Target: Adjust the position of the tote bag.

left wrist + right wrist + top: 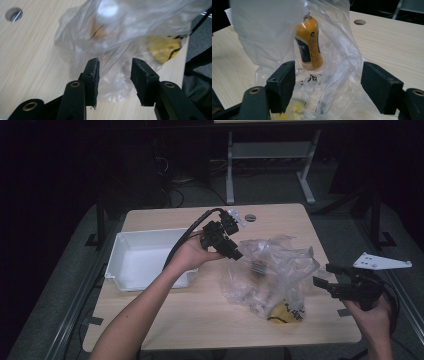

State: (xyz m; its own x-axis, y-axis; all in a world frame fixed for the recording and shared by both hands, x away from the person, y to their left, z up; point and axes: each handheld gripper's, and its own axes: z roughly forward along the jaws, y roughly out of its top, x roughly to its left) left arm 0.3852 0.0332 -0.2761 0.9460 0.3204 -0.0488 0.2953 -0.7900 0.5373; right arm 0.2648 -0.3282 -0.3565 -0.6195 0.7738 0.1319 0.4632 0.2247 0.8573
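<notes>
Now the left claw (235, 252) hangs above the desk (165, 320) with its jaws partly apart; in the left gripper view its two black pads (93, 75) stand with a clear gap between them and nothing pinched there. Crumpled clear plastic of the bag (120, 37) lies beyond and below that gap, not touching either pad. The right claw (327, 275) is held out at the right edge of the desk, its jaws spread wide; in the right gripper view the pads (283, 82) stand well apart, with loose folds of the bag rising between them, and neither pad presses on the plastic.

The bag (272, 272) sits on the desk between the two claws, nearer the right side, puffed up and wrinkled. Inside it, seen from the right gripper view, an orange bottle (308, 42) with a dark label stands roughly upright, and something yellow (287, 310) lies at the bottom of the bag toward the near edge. From the left gripper view the bottle is a blur through the plastic.

A white tub (145, 257) rests on the left part of the desk, just beside the left hand (192, 255). A round hole (250, 217) shows in the desk near the far edge.
</notes>
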